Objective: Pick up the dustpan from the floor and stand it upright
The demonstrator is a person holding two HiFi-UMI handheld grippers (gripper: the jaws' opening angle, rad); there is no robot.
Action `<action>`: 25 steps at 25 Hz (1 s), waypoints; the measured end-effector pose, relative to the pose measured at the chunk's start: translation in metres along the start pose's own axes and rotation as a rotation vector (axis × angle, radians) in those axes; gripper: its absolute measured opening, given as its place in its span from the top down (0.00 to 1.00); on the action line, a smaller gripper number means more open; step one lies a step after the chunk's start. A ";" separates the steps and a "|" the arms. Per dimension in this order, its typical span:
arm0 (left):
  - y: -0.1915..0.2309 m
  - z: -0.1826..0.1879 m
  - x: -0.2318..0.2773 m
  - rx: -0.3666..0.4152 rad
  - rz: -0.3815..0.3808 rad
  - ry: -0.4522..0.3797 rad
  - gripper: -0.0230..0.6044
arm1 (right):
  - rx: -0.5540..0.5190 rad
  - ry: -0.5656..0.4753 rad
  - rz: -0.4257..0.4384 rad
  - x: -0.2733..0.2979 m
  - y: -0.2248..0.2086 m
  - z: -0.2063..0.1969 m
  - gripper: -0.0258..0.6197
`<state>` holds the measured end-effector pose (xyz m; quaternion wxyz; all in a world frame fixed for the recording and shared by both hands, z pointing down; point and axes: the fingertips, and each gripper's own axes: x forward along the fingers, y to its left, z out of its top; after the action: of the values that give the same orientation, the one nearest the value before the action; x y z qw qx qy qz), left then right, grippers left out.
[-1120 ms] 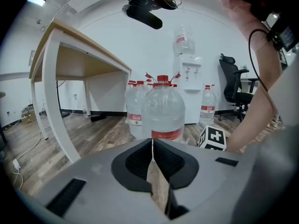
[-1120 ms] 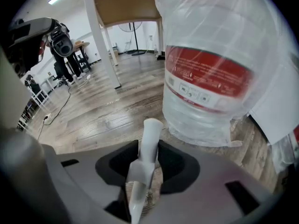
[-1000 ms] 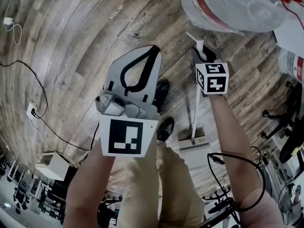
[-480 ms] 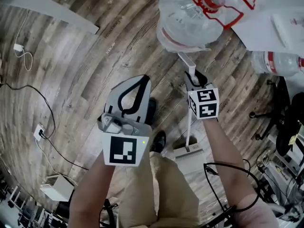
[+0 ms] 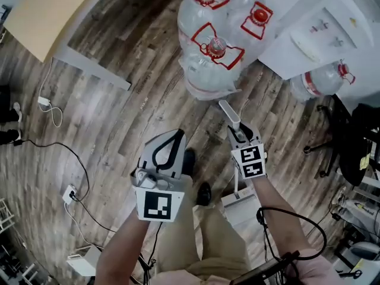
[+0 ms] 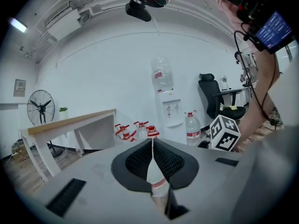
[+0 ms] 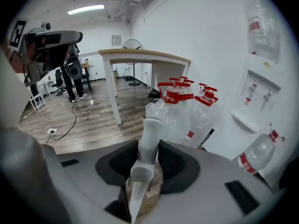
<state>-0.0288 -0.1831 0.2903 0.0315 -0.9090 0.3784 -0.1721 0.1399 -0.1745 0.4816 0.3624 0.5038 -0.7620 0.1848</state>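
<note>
Right gripper (image 5: 235, 129) jaws clamp the upright dustpan (image 5: 242, 205), pan down; left gripper (image 5: 176, 137) jaws together.

Close ahead of the right gripper (image 5: 238, 134) a cluster of water bottles (image 5: 211, 58) and, to their right, a water dispenser (image 5: 314, 28) block the way, while left of the left gripper (image 5: 172, 140) bare floor (image 5: 113, 114) lies open as far as the worktop (image 5: 53, 10) and its leg.

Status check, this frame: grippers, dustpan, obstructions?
Left gripper shut, empty. Right gripper shut on dustpan handle; pan low by the shoes. Water bottles just ahead.
</note>
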 end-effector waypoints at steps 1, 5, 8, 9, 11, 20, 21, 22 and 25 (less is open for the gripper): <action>-0.001 0.012 -0.004 0.014 -0.001 -0.009 0.94 | 0.002 -0.012 -0.012 -0.013 -0.004 0.005 0.75; -0.015 0.054 -0.026 0.037 -0.009 -0.027 0.94 | 0.011 -0.039 -0.047 -0.068 -0.012 0.016 0.76; -0.031 0.086 -0.041 0.041 -0.024 -0.053 0.94 | 0.025 -0.054 -0.074 -0.108 -0.017 0.020 0.76; -0.037 0.097 -0.047 0.041 -0.030 -0.069 0.94 | 0.030 -0.060 -0.080 -0.121 -0.018 0.021 0.76; -0.049 0.119 -0.057 0.045 -0.047 -0.102 0.94 | 0.037 -0.070 -0.093 -0.145 -0.019 0.022 0.76; -0.110 0.200 -0.120 0.106 -0.145 -0.194 0.94 | 0.056 -0.089 -0.115 -0.243 -0.010 -0.006 0.76; -0.117 0.205 -0.125 0.109 -0.149 -0.189 0.94 | 0.058 -0.089 -0.114 -0.251 -0.010 -0.012 0.76; -0.123 0.210 -0.130 0.107 -0.149 -0.183 0.94 | 0.061 -0.091 -0.114 -0.259 -0.009 -0.016 0.76; -0.139 0.225 -0.145 0.052 -0.136 -0.197 0.94 | 0.069 -0.104 -0.124 -0.284 -0.008 -0.023 0.76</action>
<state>0.0465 0.0006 0.0634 0.0802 -0.9440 0.3062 -0.0932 0.2207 0.0168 0.2870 0.3157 0.5711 -0.7403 0.1618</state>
